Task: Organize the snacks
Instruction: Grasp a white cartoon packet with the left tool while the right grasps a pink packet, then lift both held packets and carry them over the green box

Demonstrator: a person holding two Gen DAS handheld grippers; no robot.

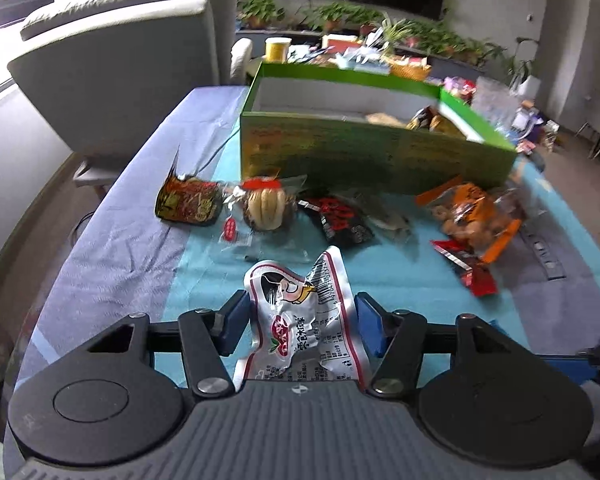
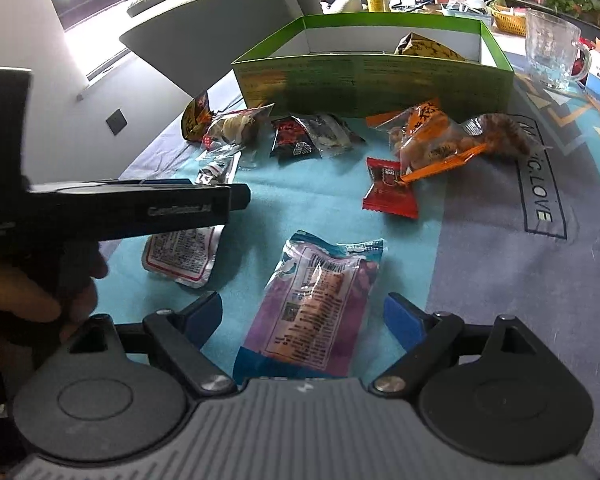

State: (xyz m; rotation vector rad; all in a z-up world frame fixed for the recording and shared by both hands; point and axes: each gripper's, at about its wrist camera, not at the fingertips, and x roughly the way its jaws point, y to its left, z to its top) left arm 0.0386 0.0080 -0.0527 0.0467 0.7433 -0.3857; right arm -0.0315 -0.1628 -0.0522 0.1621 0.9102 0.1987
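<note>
Left gripper [image 1: 300, 322] clamped on a white snack packet [image 1: 300, 320] with red trim and a cartoon face, jaws pressed against its crumpled sides, the packet lifted off the surface [image 1: 400, 280] and standing up between the blue pads [image 1: 234, 326]. Seen from the right wrist view as a dark tool [image 2: 140, 208] held side-on in a hand [image 2: 32, 304], with the same white packet [image 2: 182, 258] hanging beneath it.

Right gripper [image 2: 303, 318] held low over the teal cloth, jaws spread wide with nothing pinched. Between them, flat on the cloth, lay a purple and blue snack bag [image 2: 312, 316], back label up, touching neither pad.

Further back stood an open green box [image 1: 376, 152], its near wall facing the cameras, with a yellow-brown packet [image 1: 428, 120] leaning inside at the right end. In front of the box, on the surface, lay a row of loose snacks: a dark patterned packet [image 1: 190, 202] at the left, a clear-wrapped round pastry [image 1: 264, 206] beside it, a black and red packet [image 1: 338, 220], an orange bag of nuts [image 1: 472, 216], and a small red packet [image 2: 388, 188] nearest the right gripper. A clear glass mug [image 2: 552, 54] stood to the right of the box, a grey armchair [image 1: 120, 68] to the left beyond the surface edge, potted plants [image 1: 340, 14] along the far wall.
</note>
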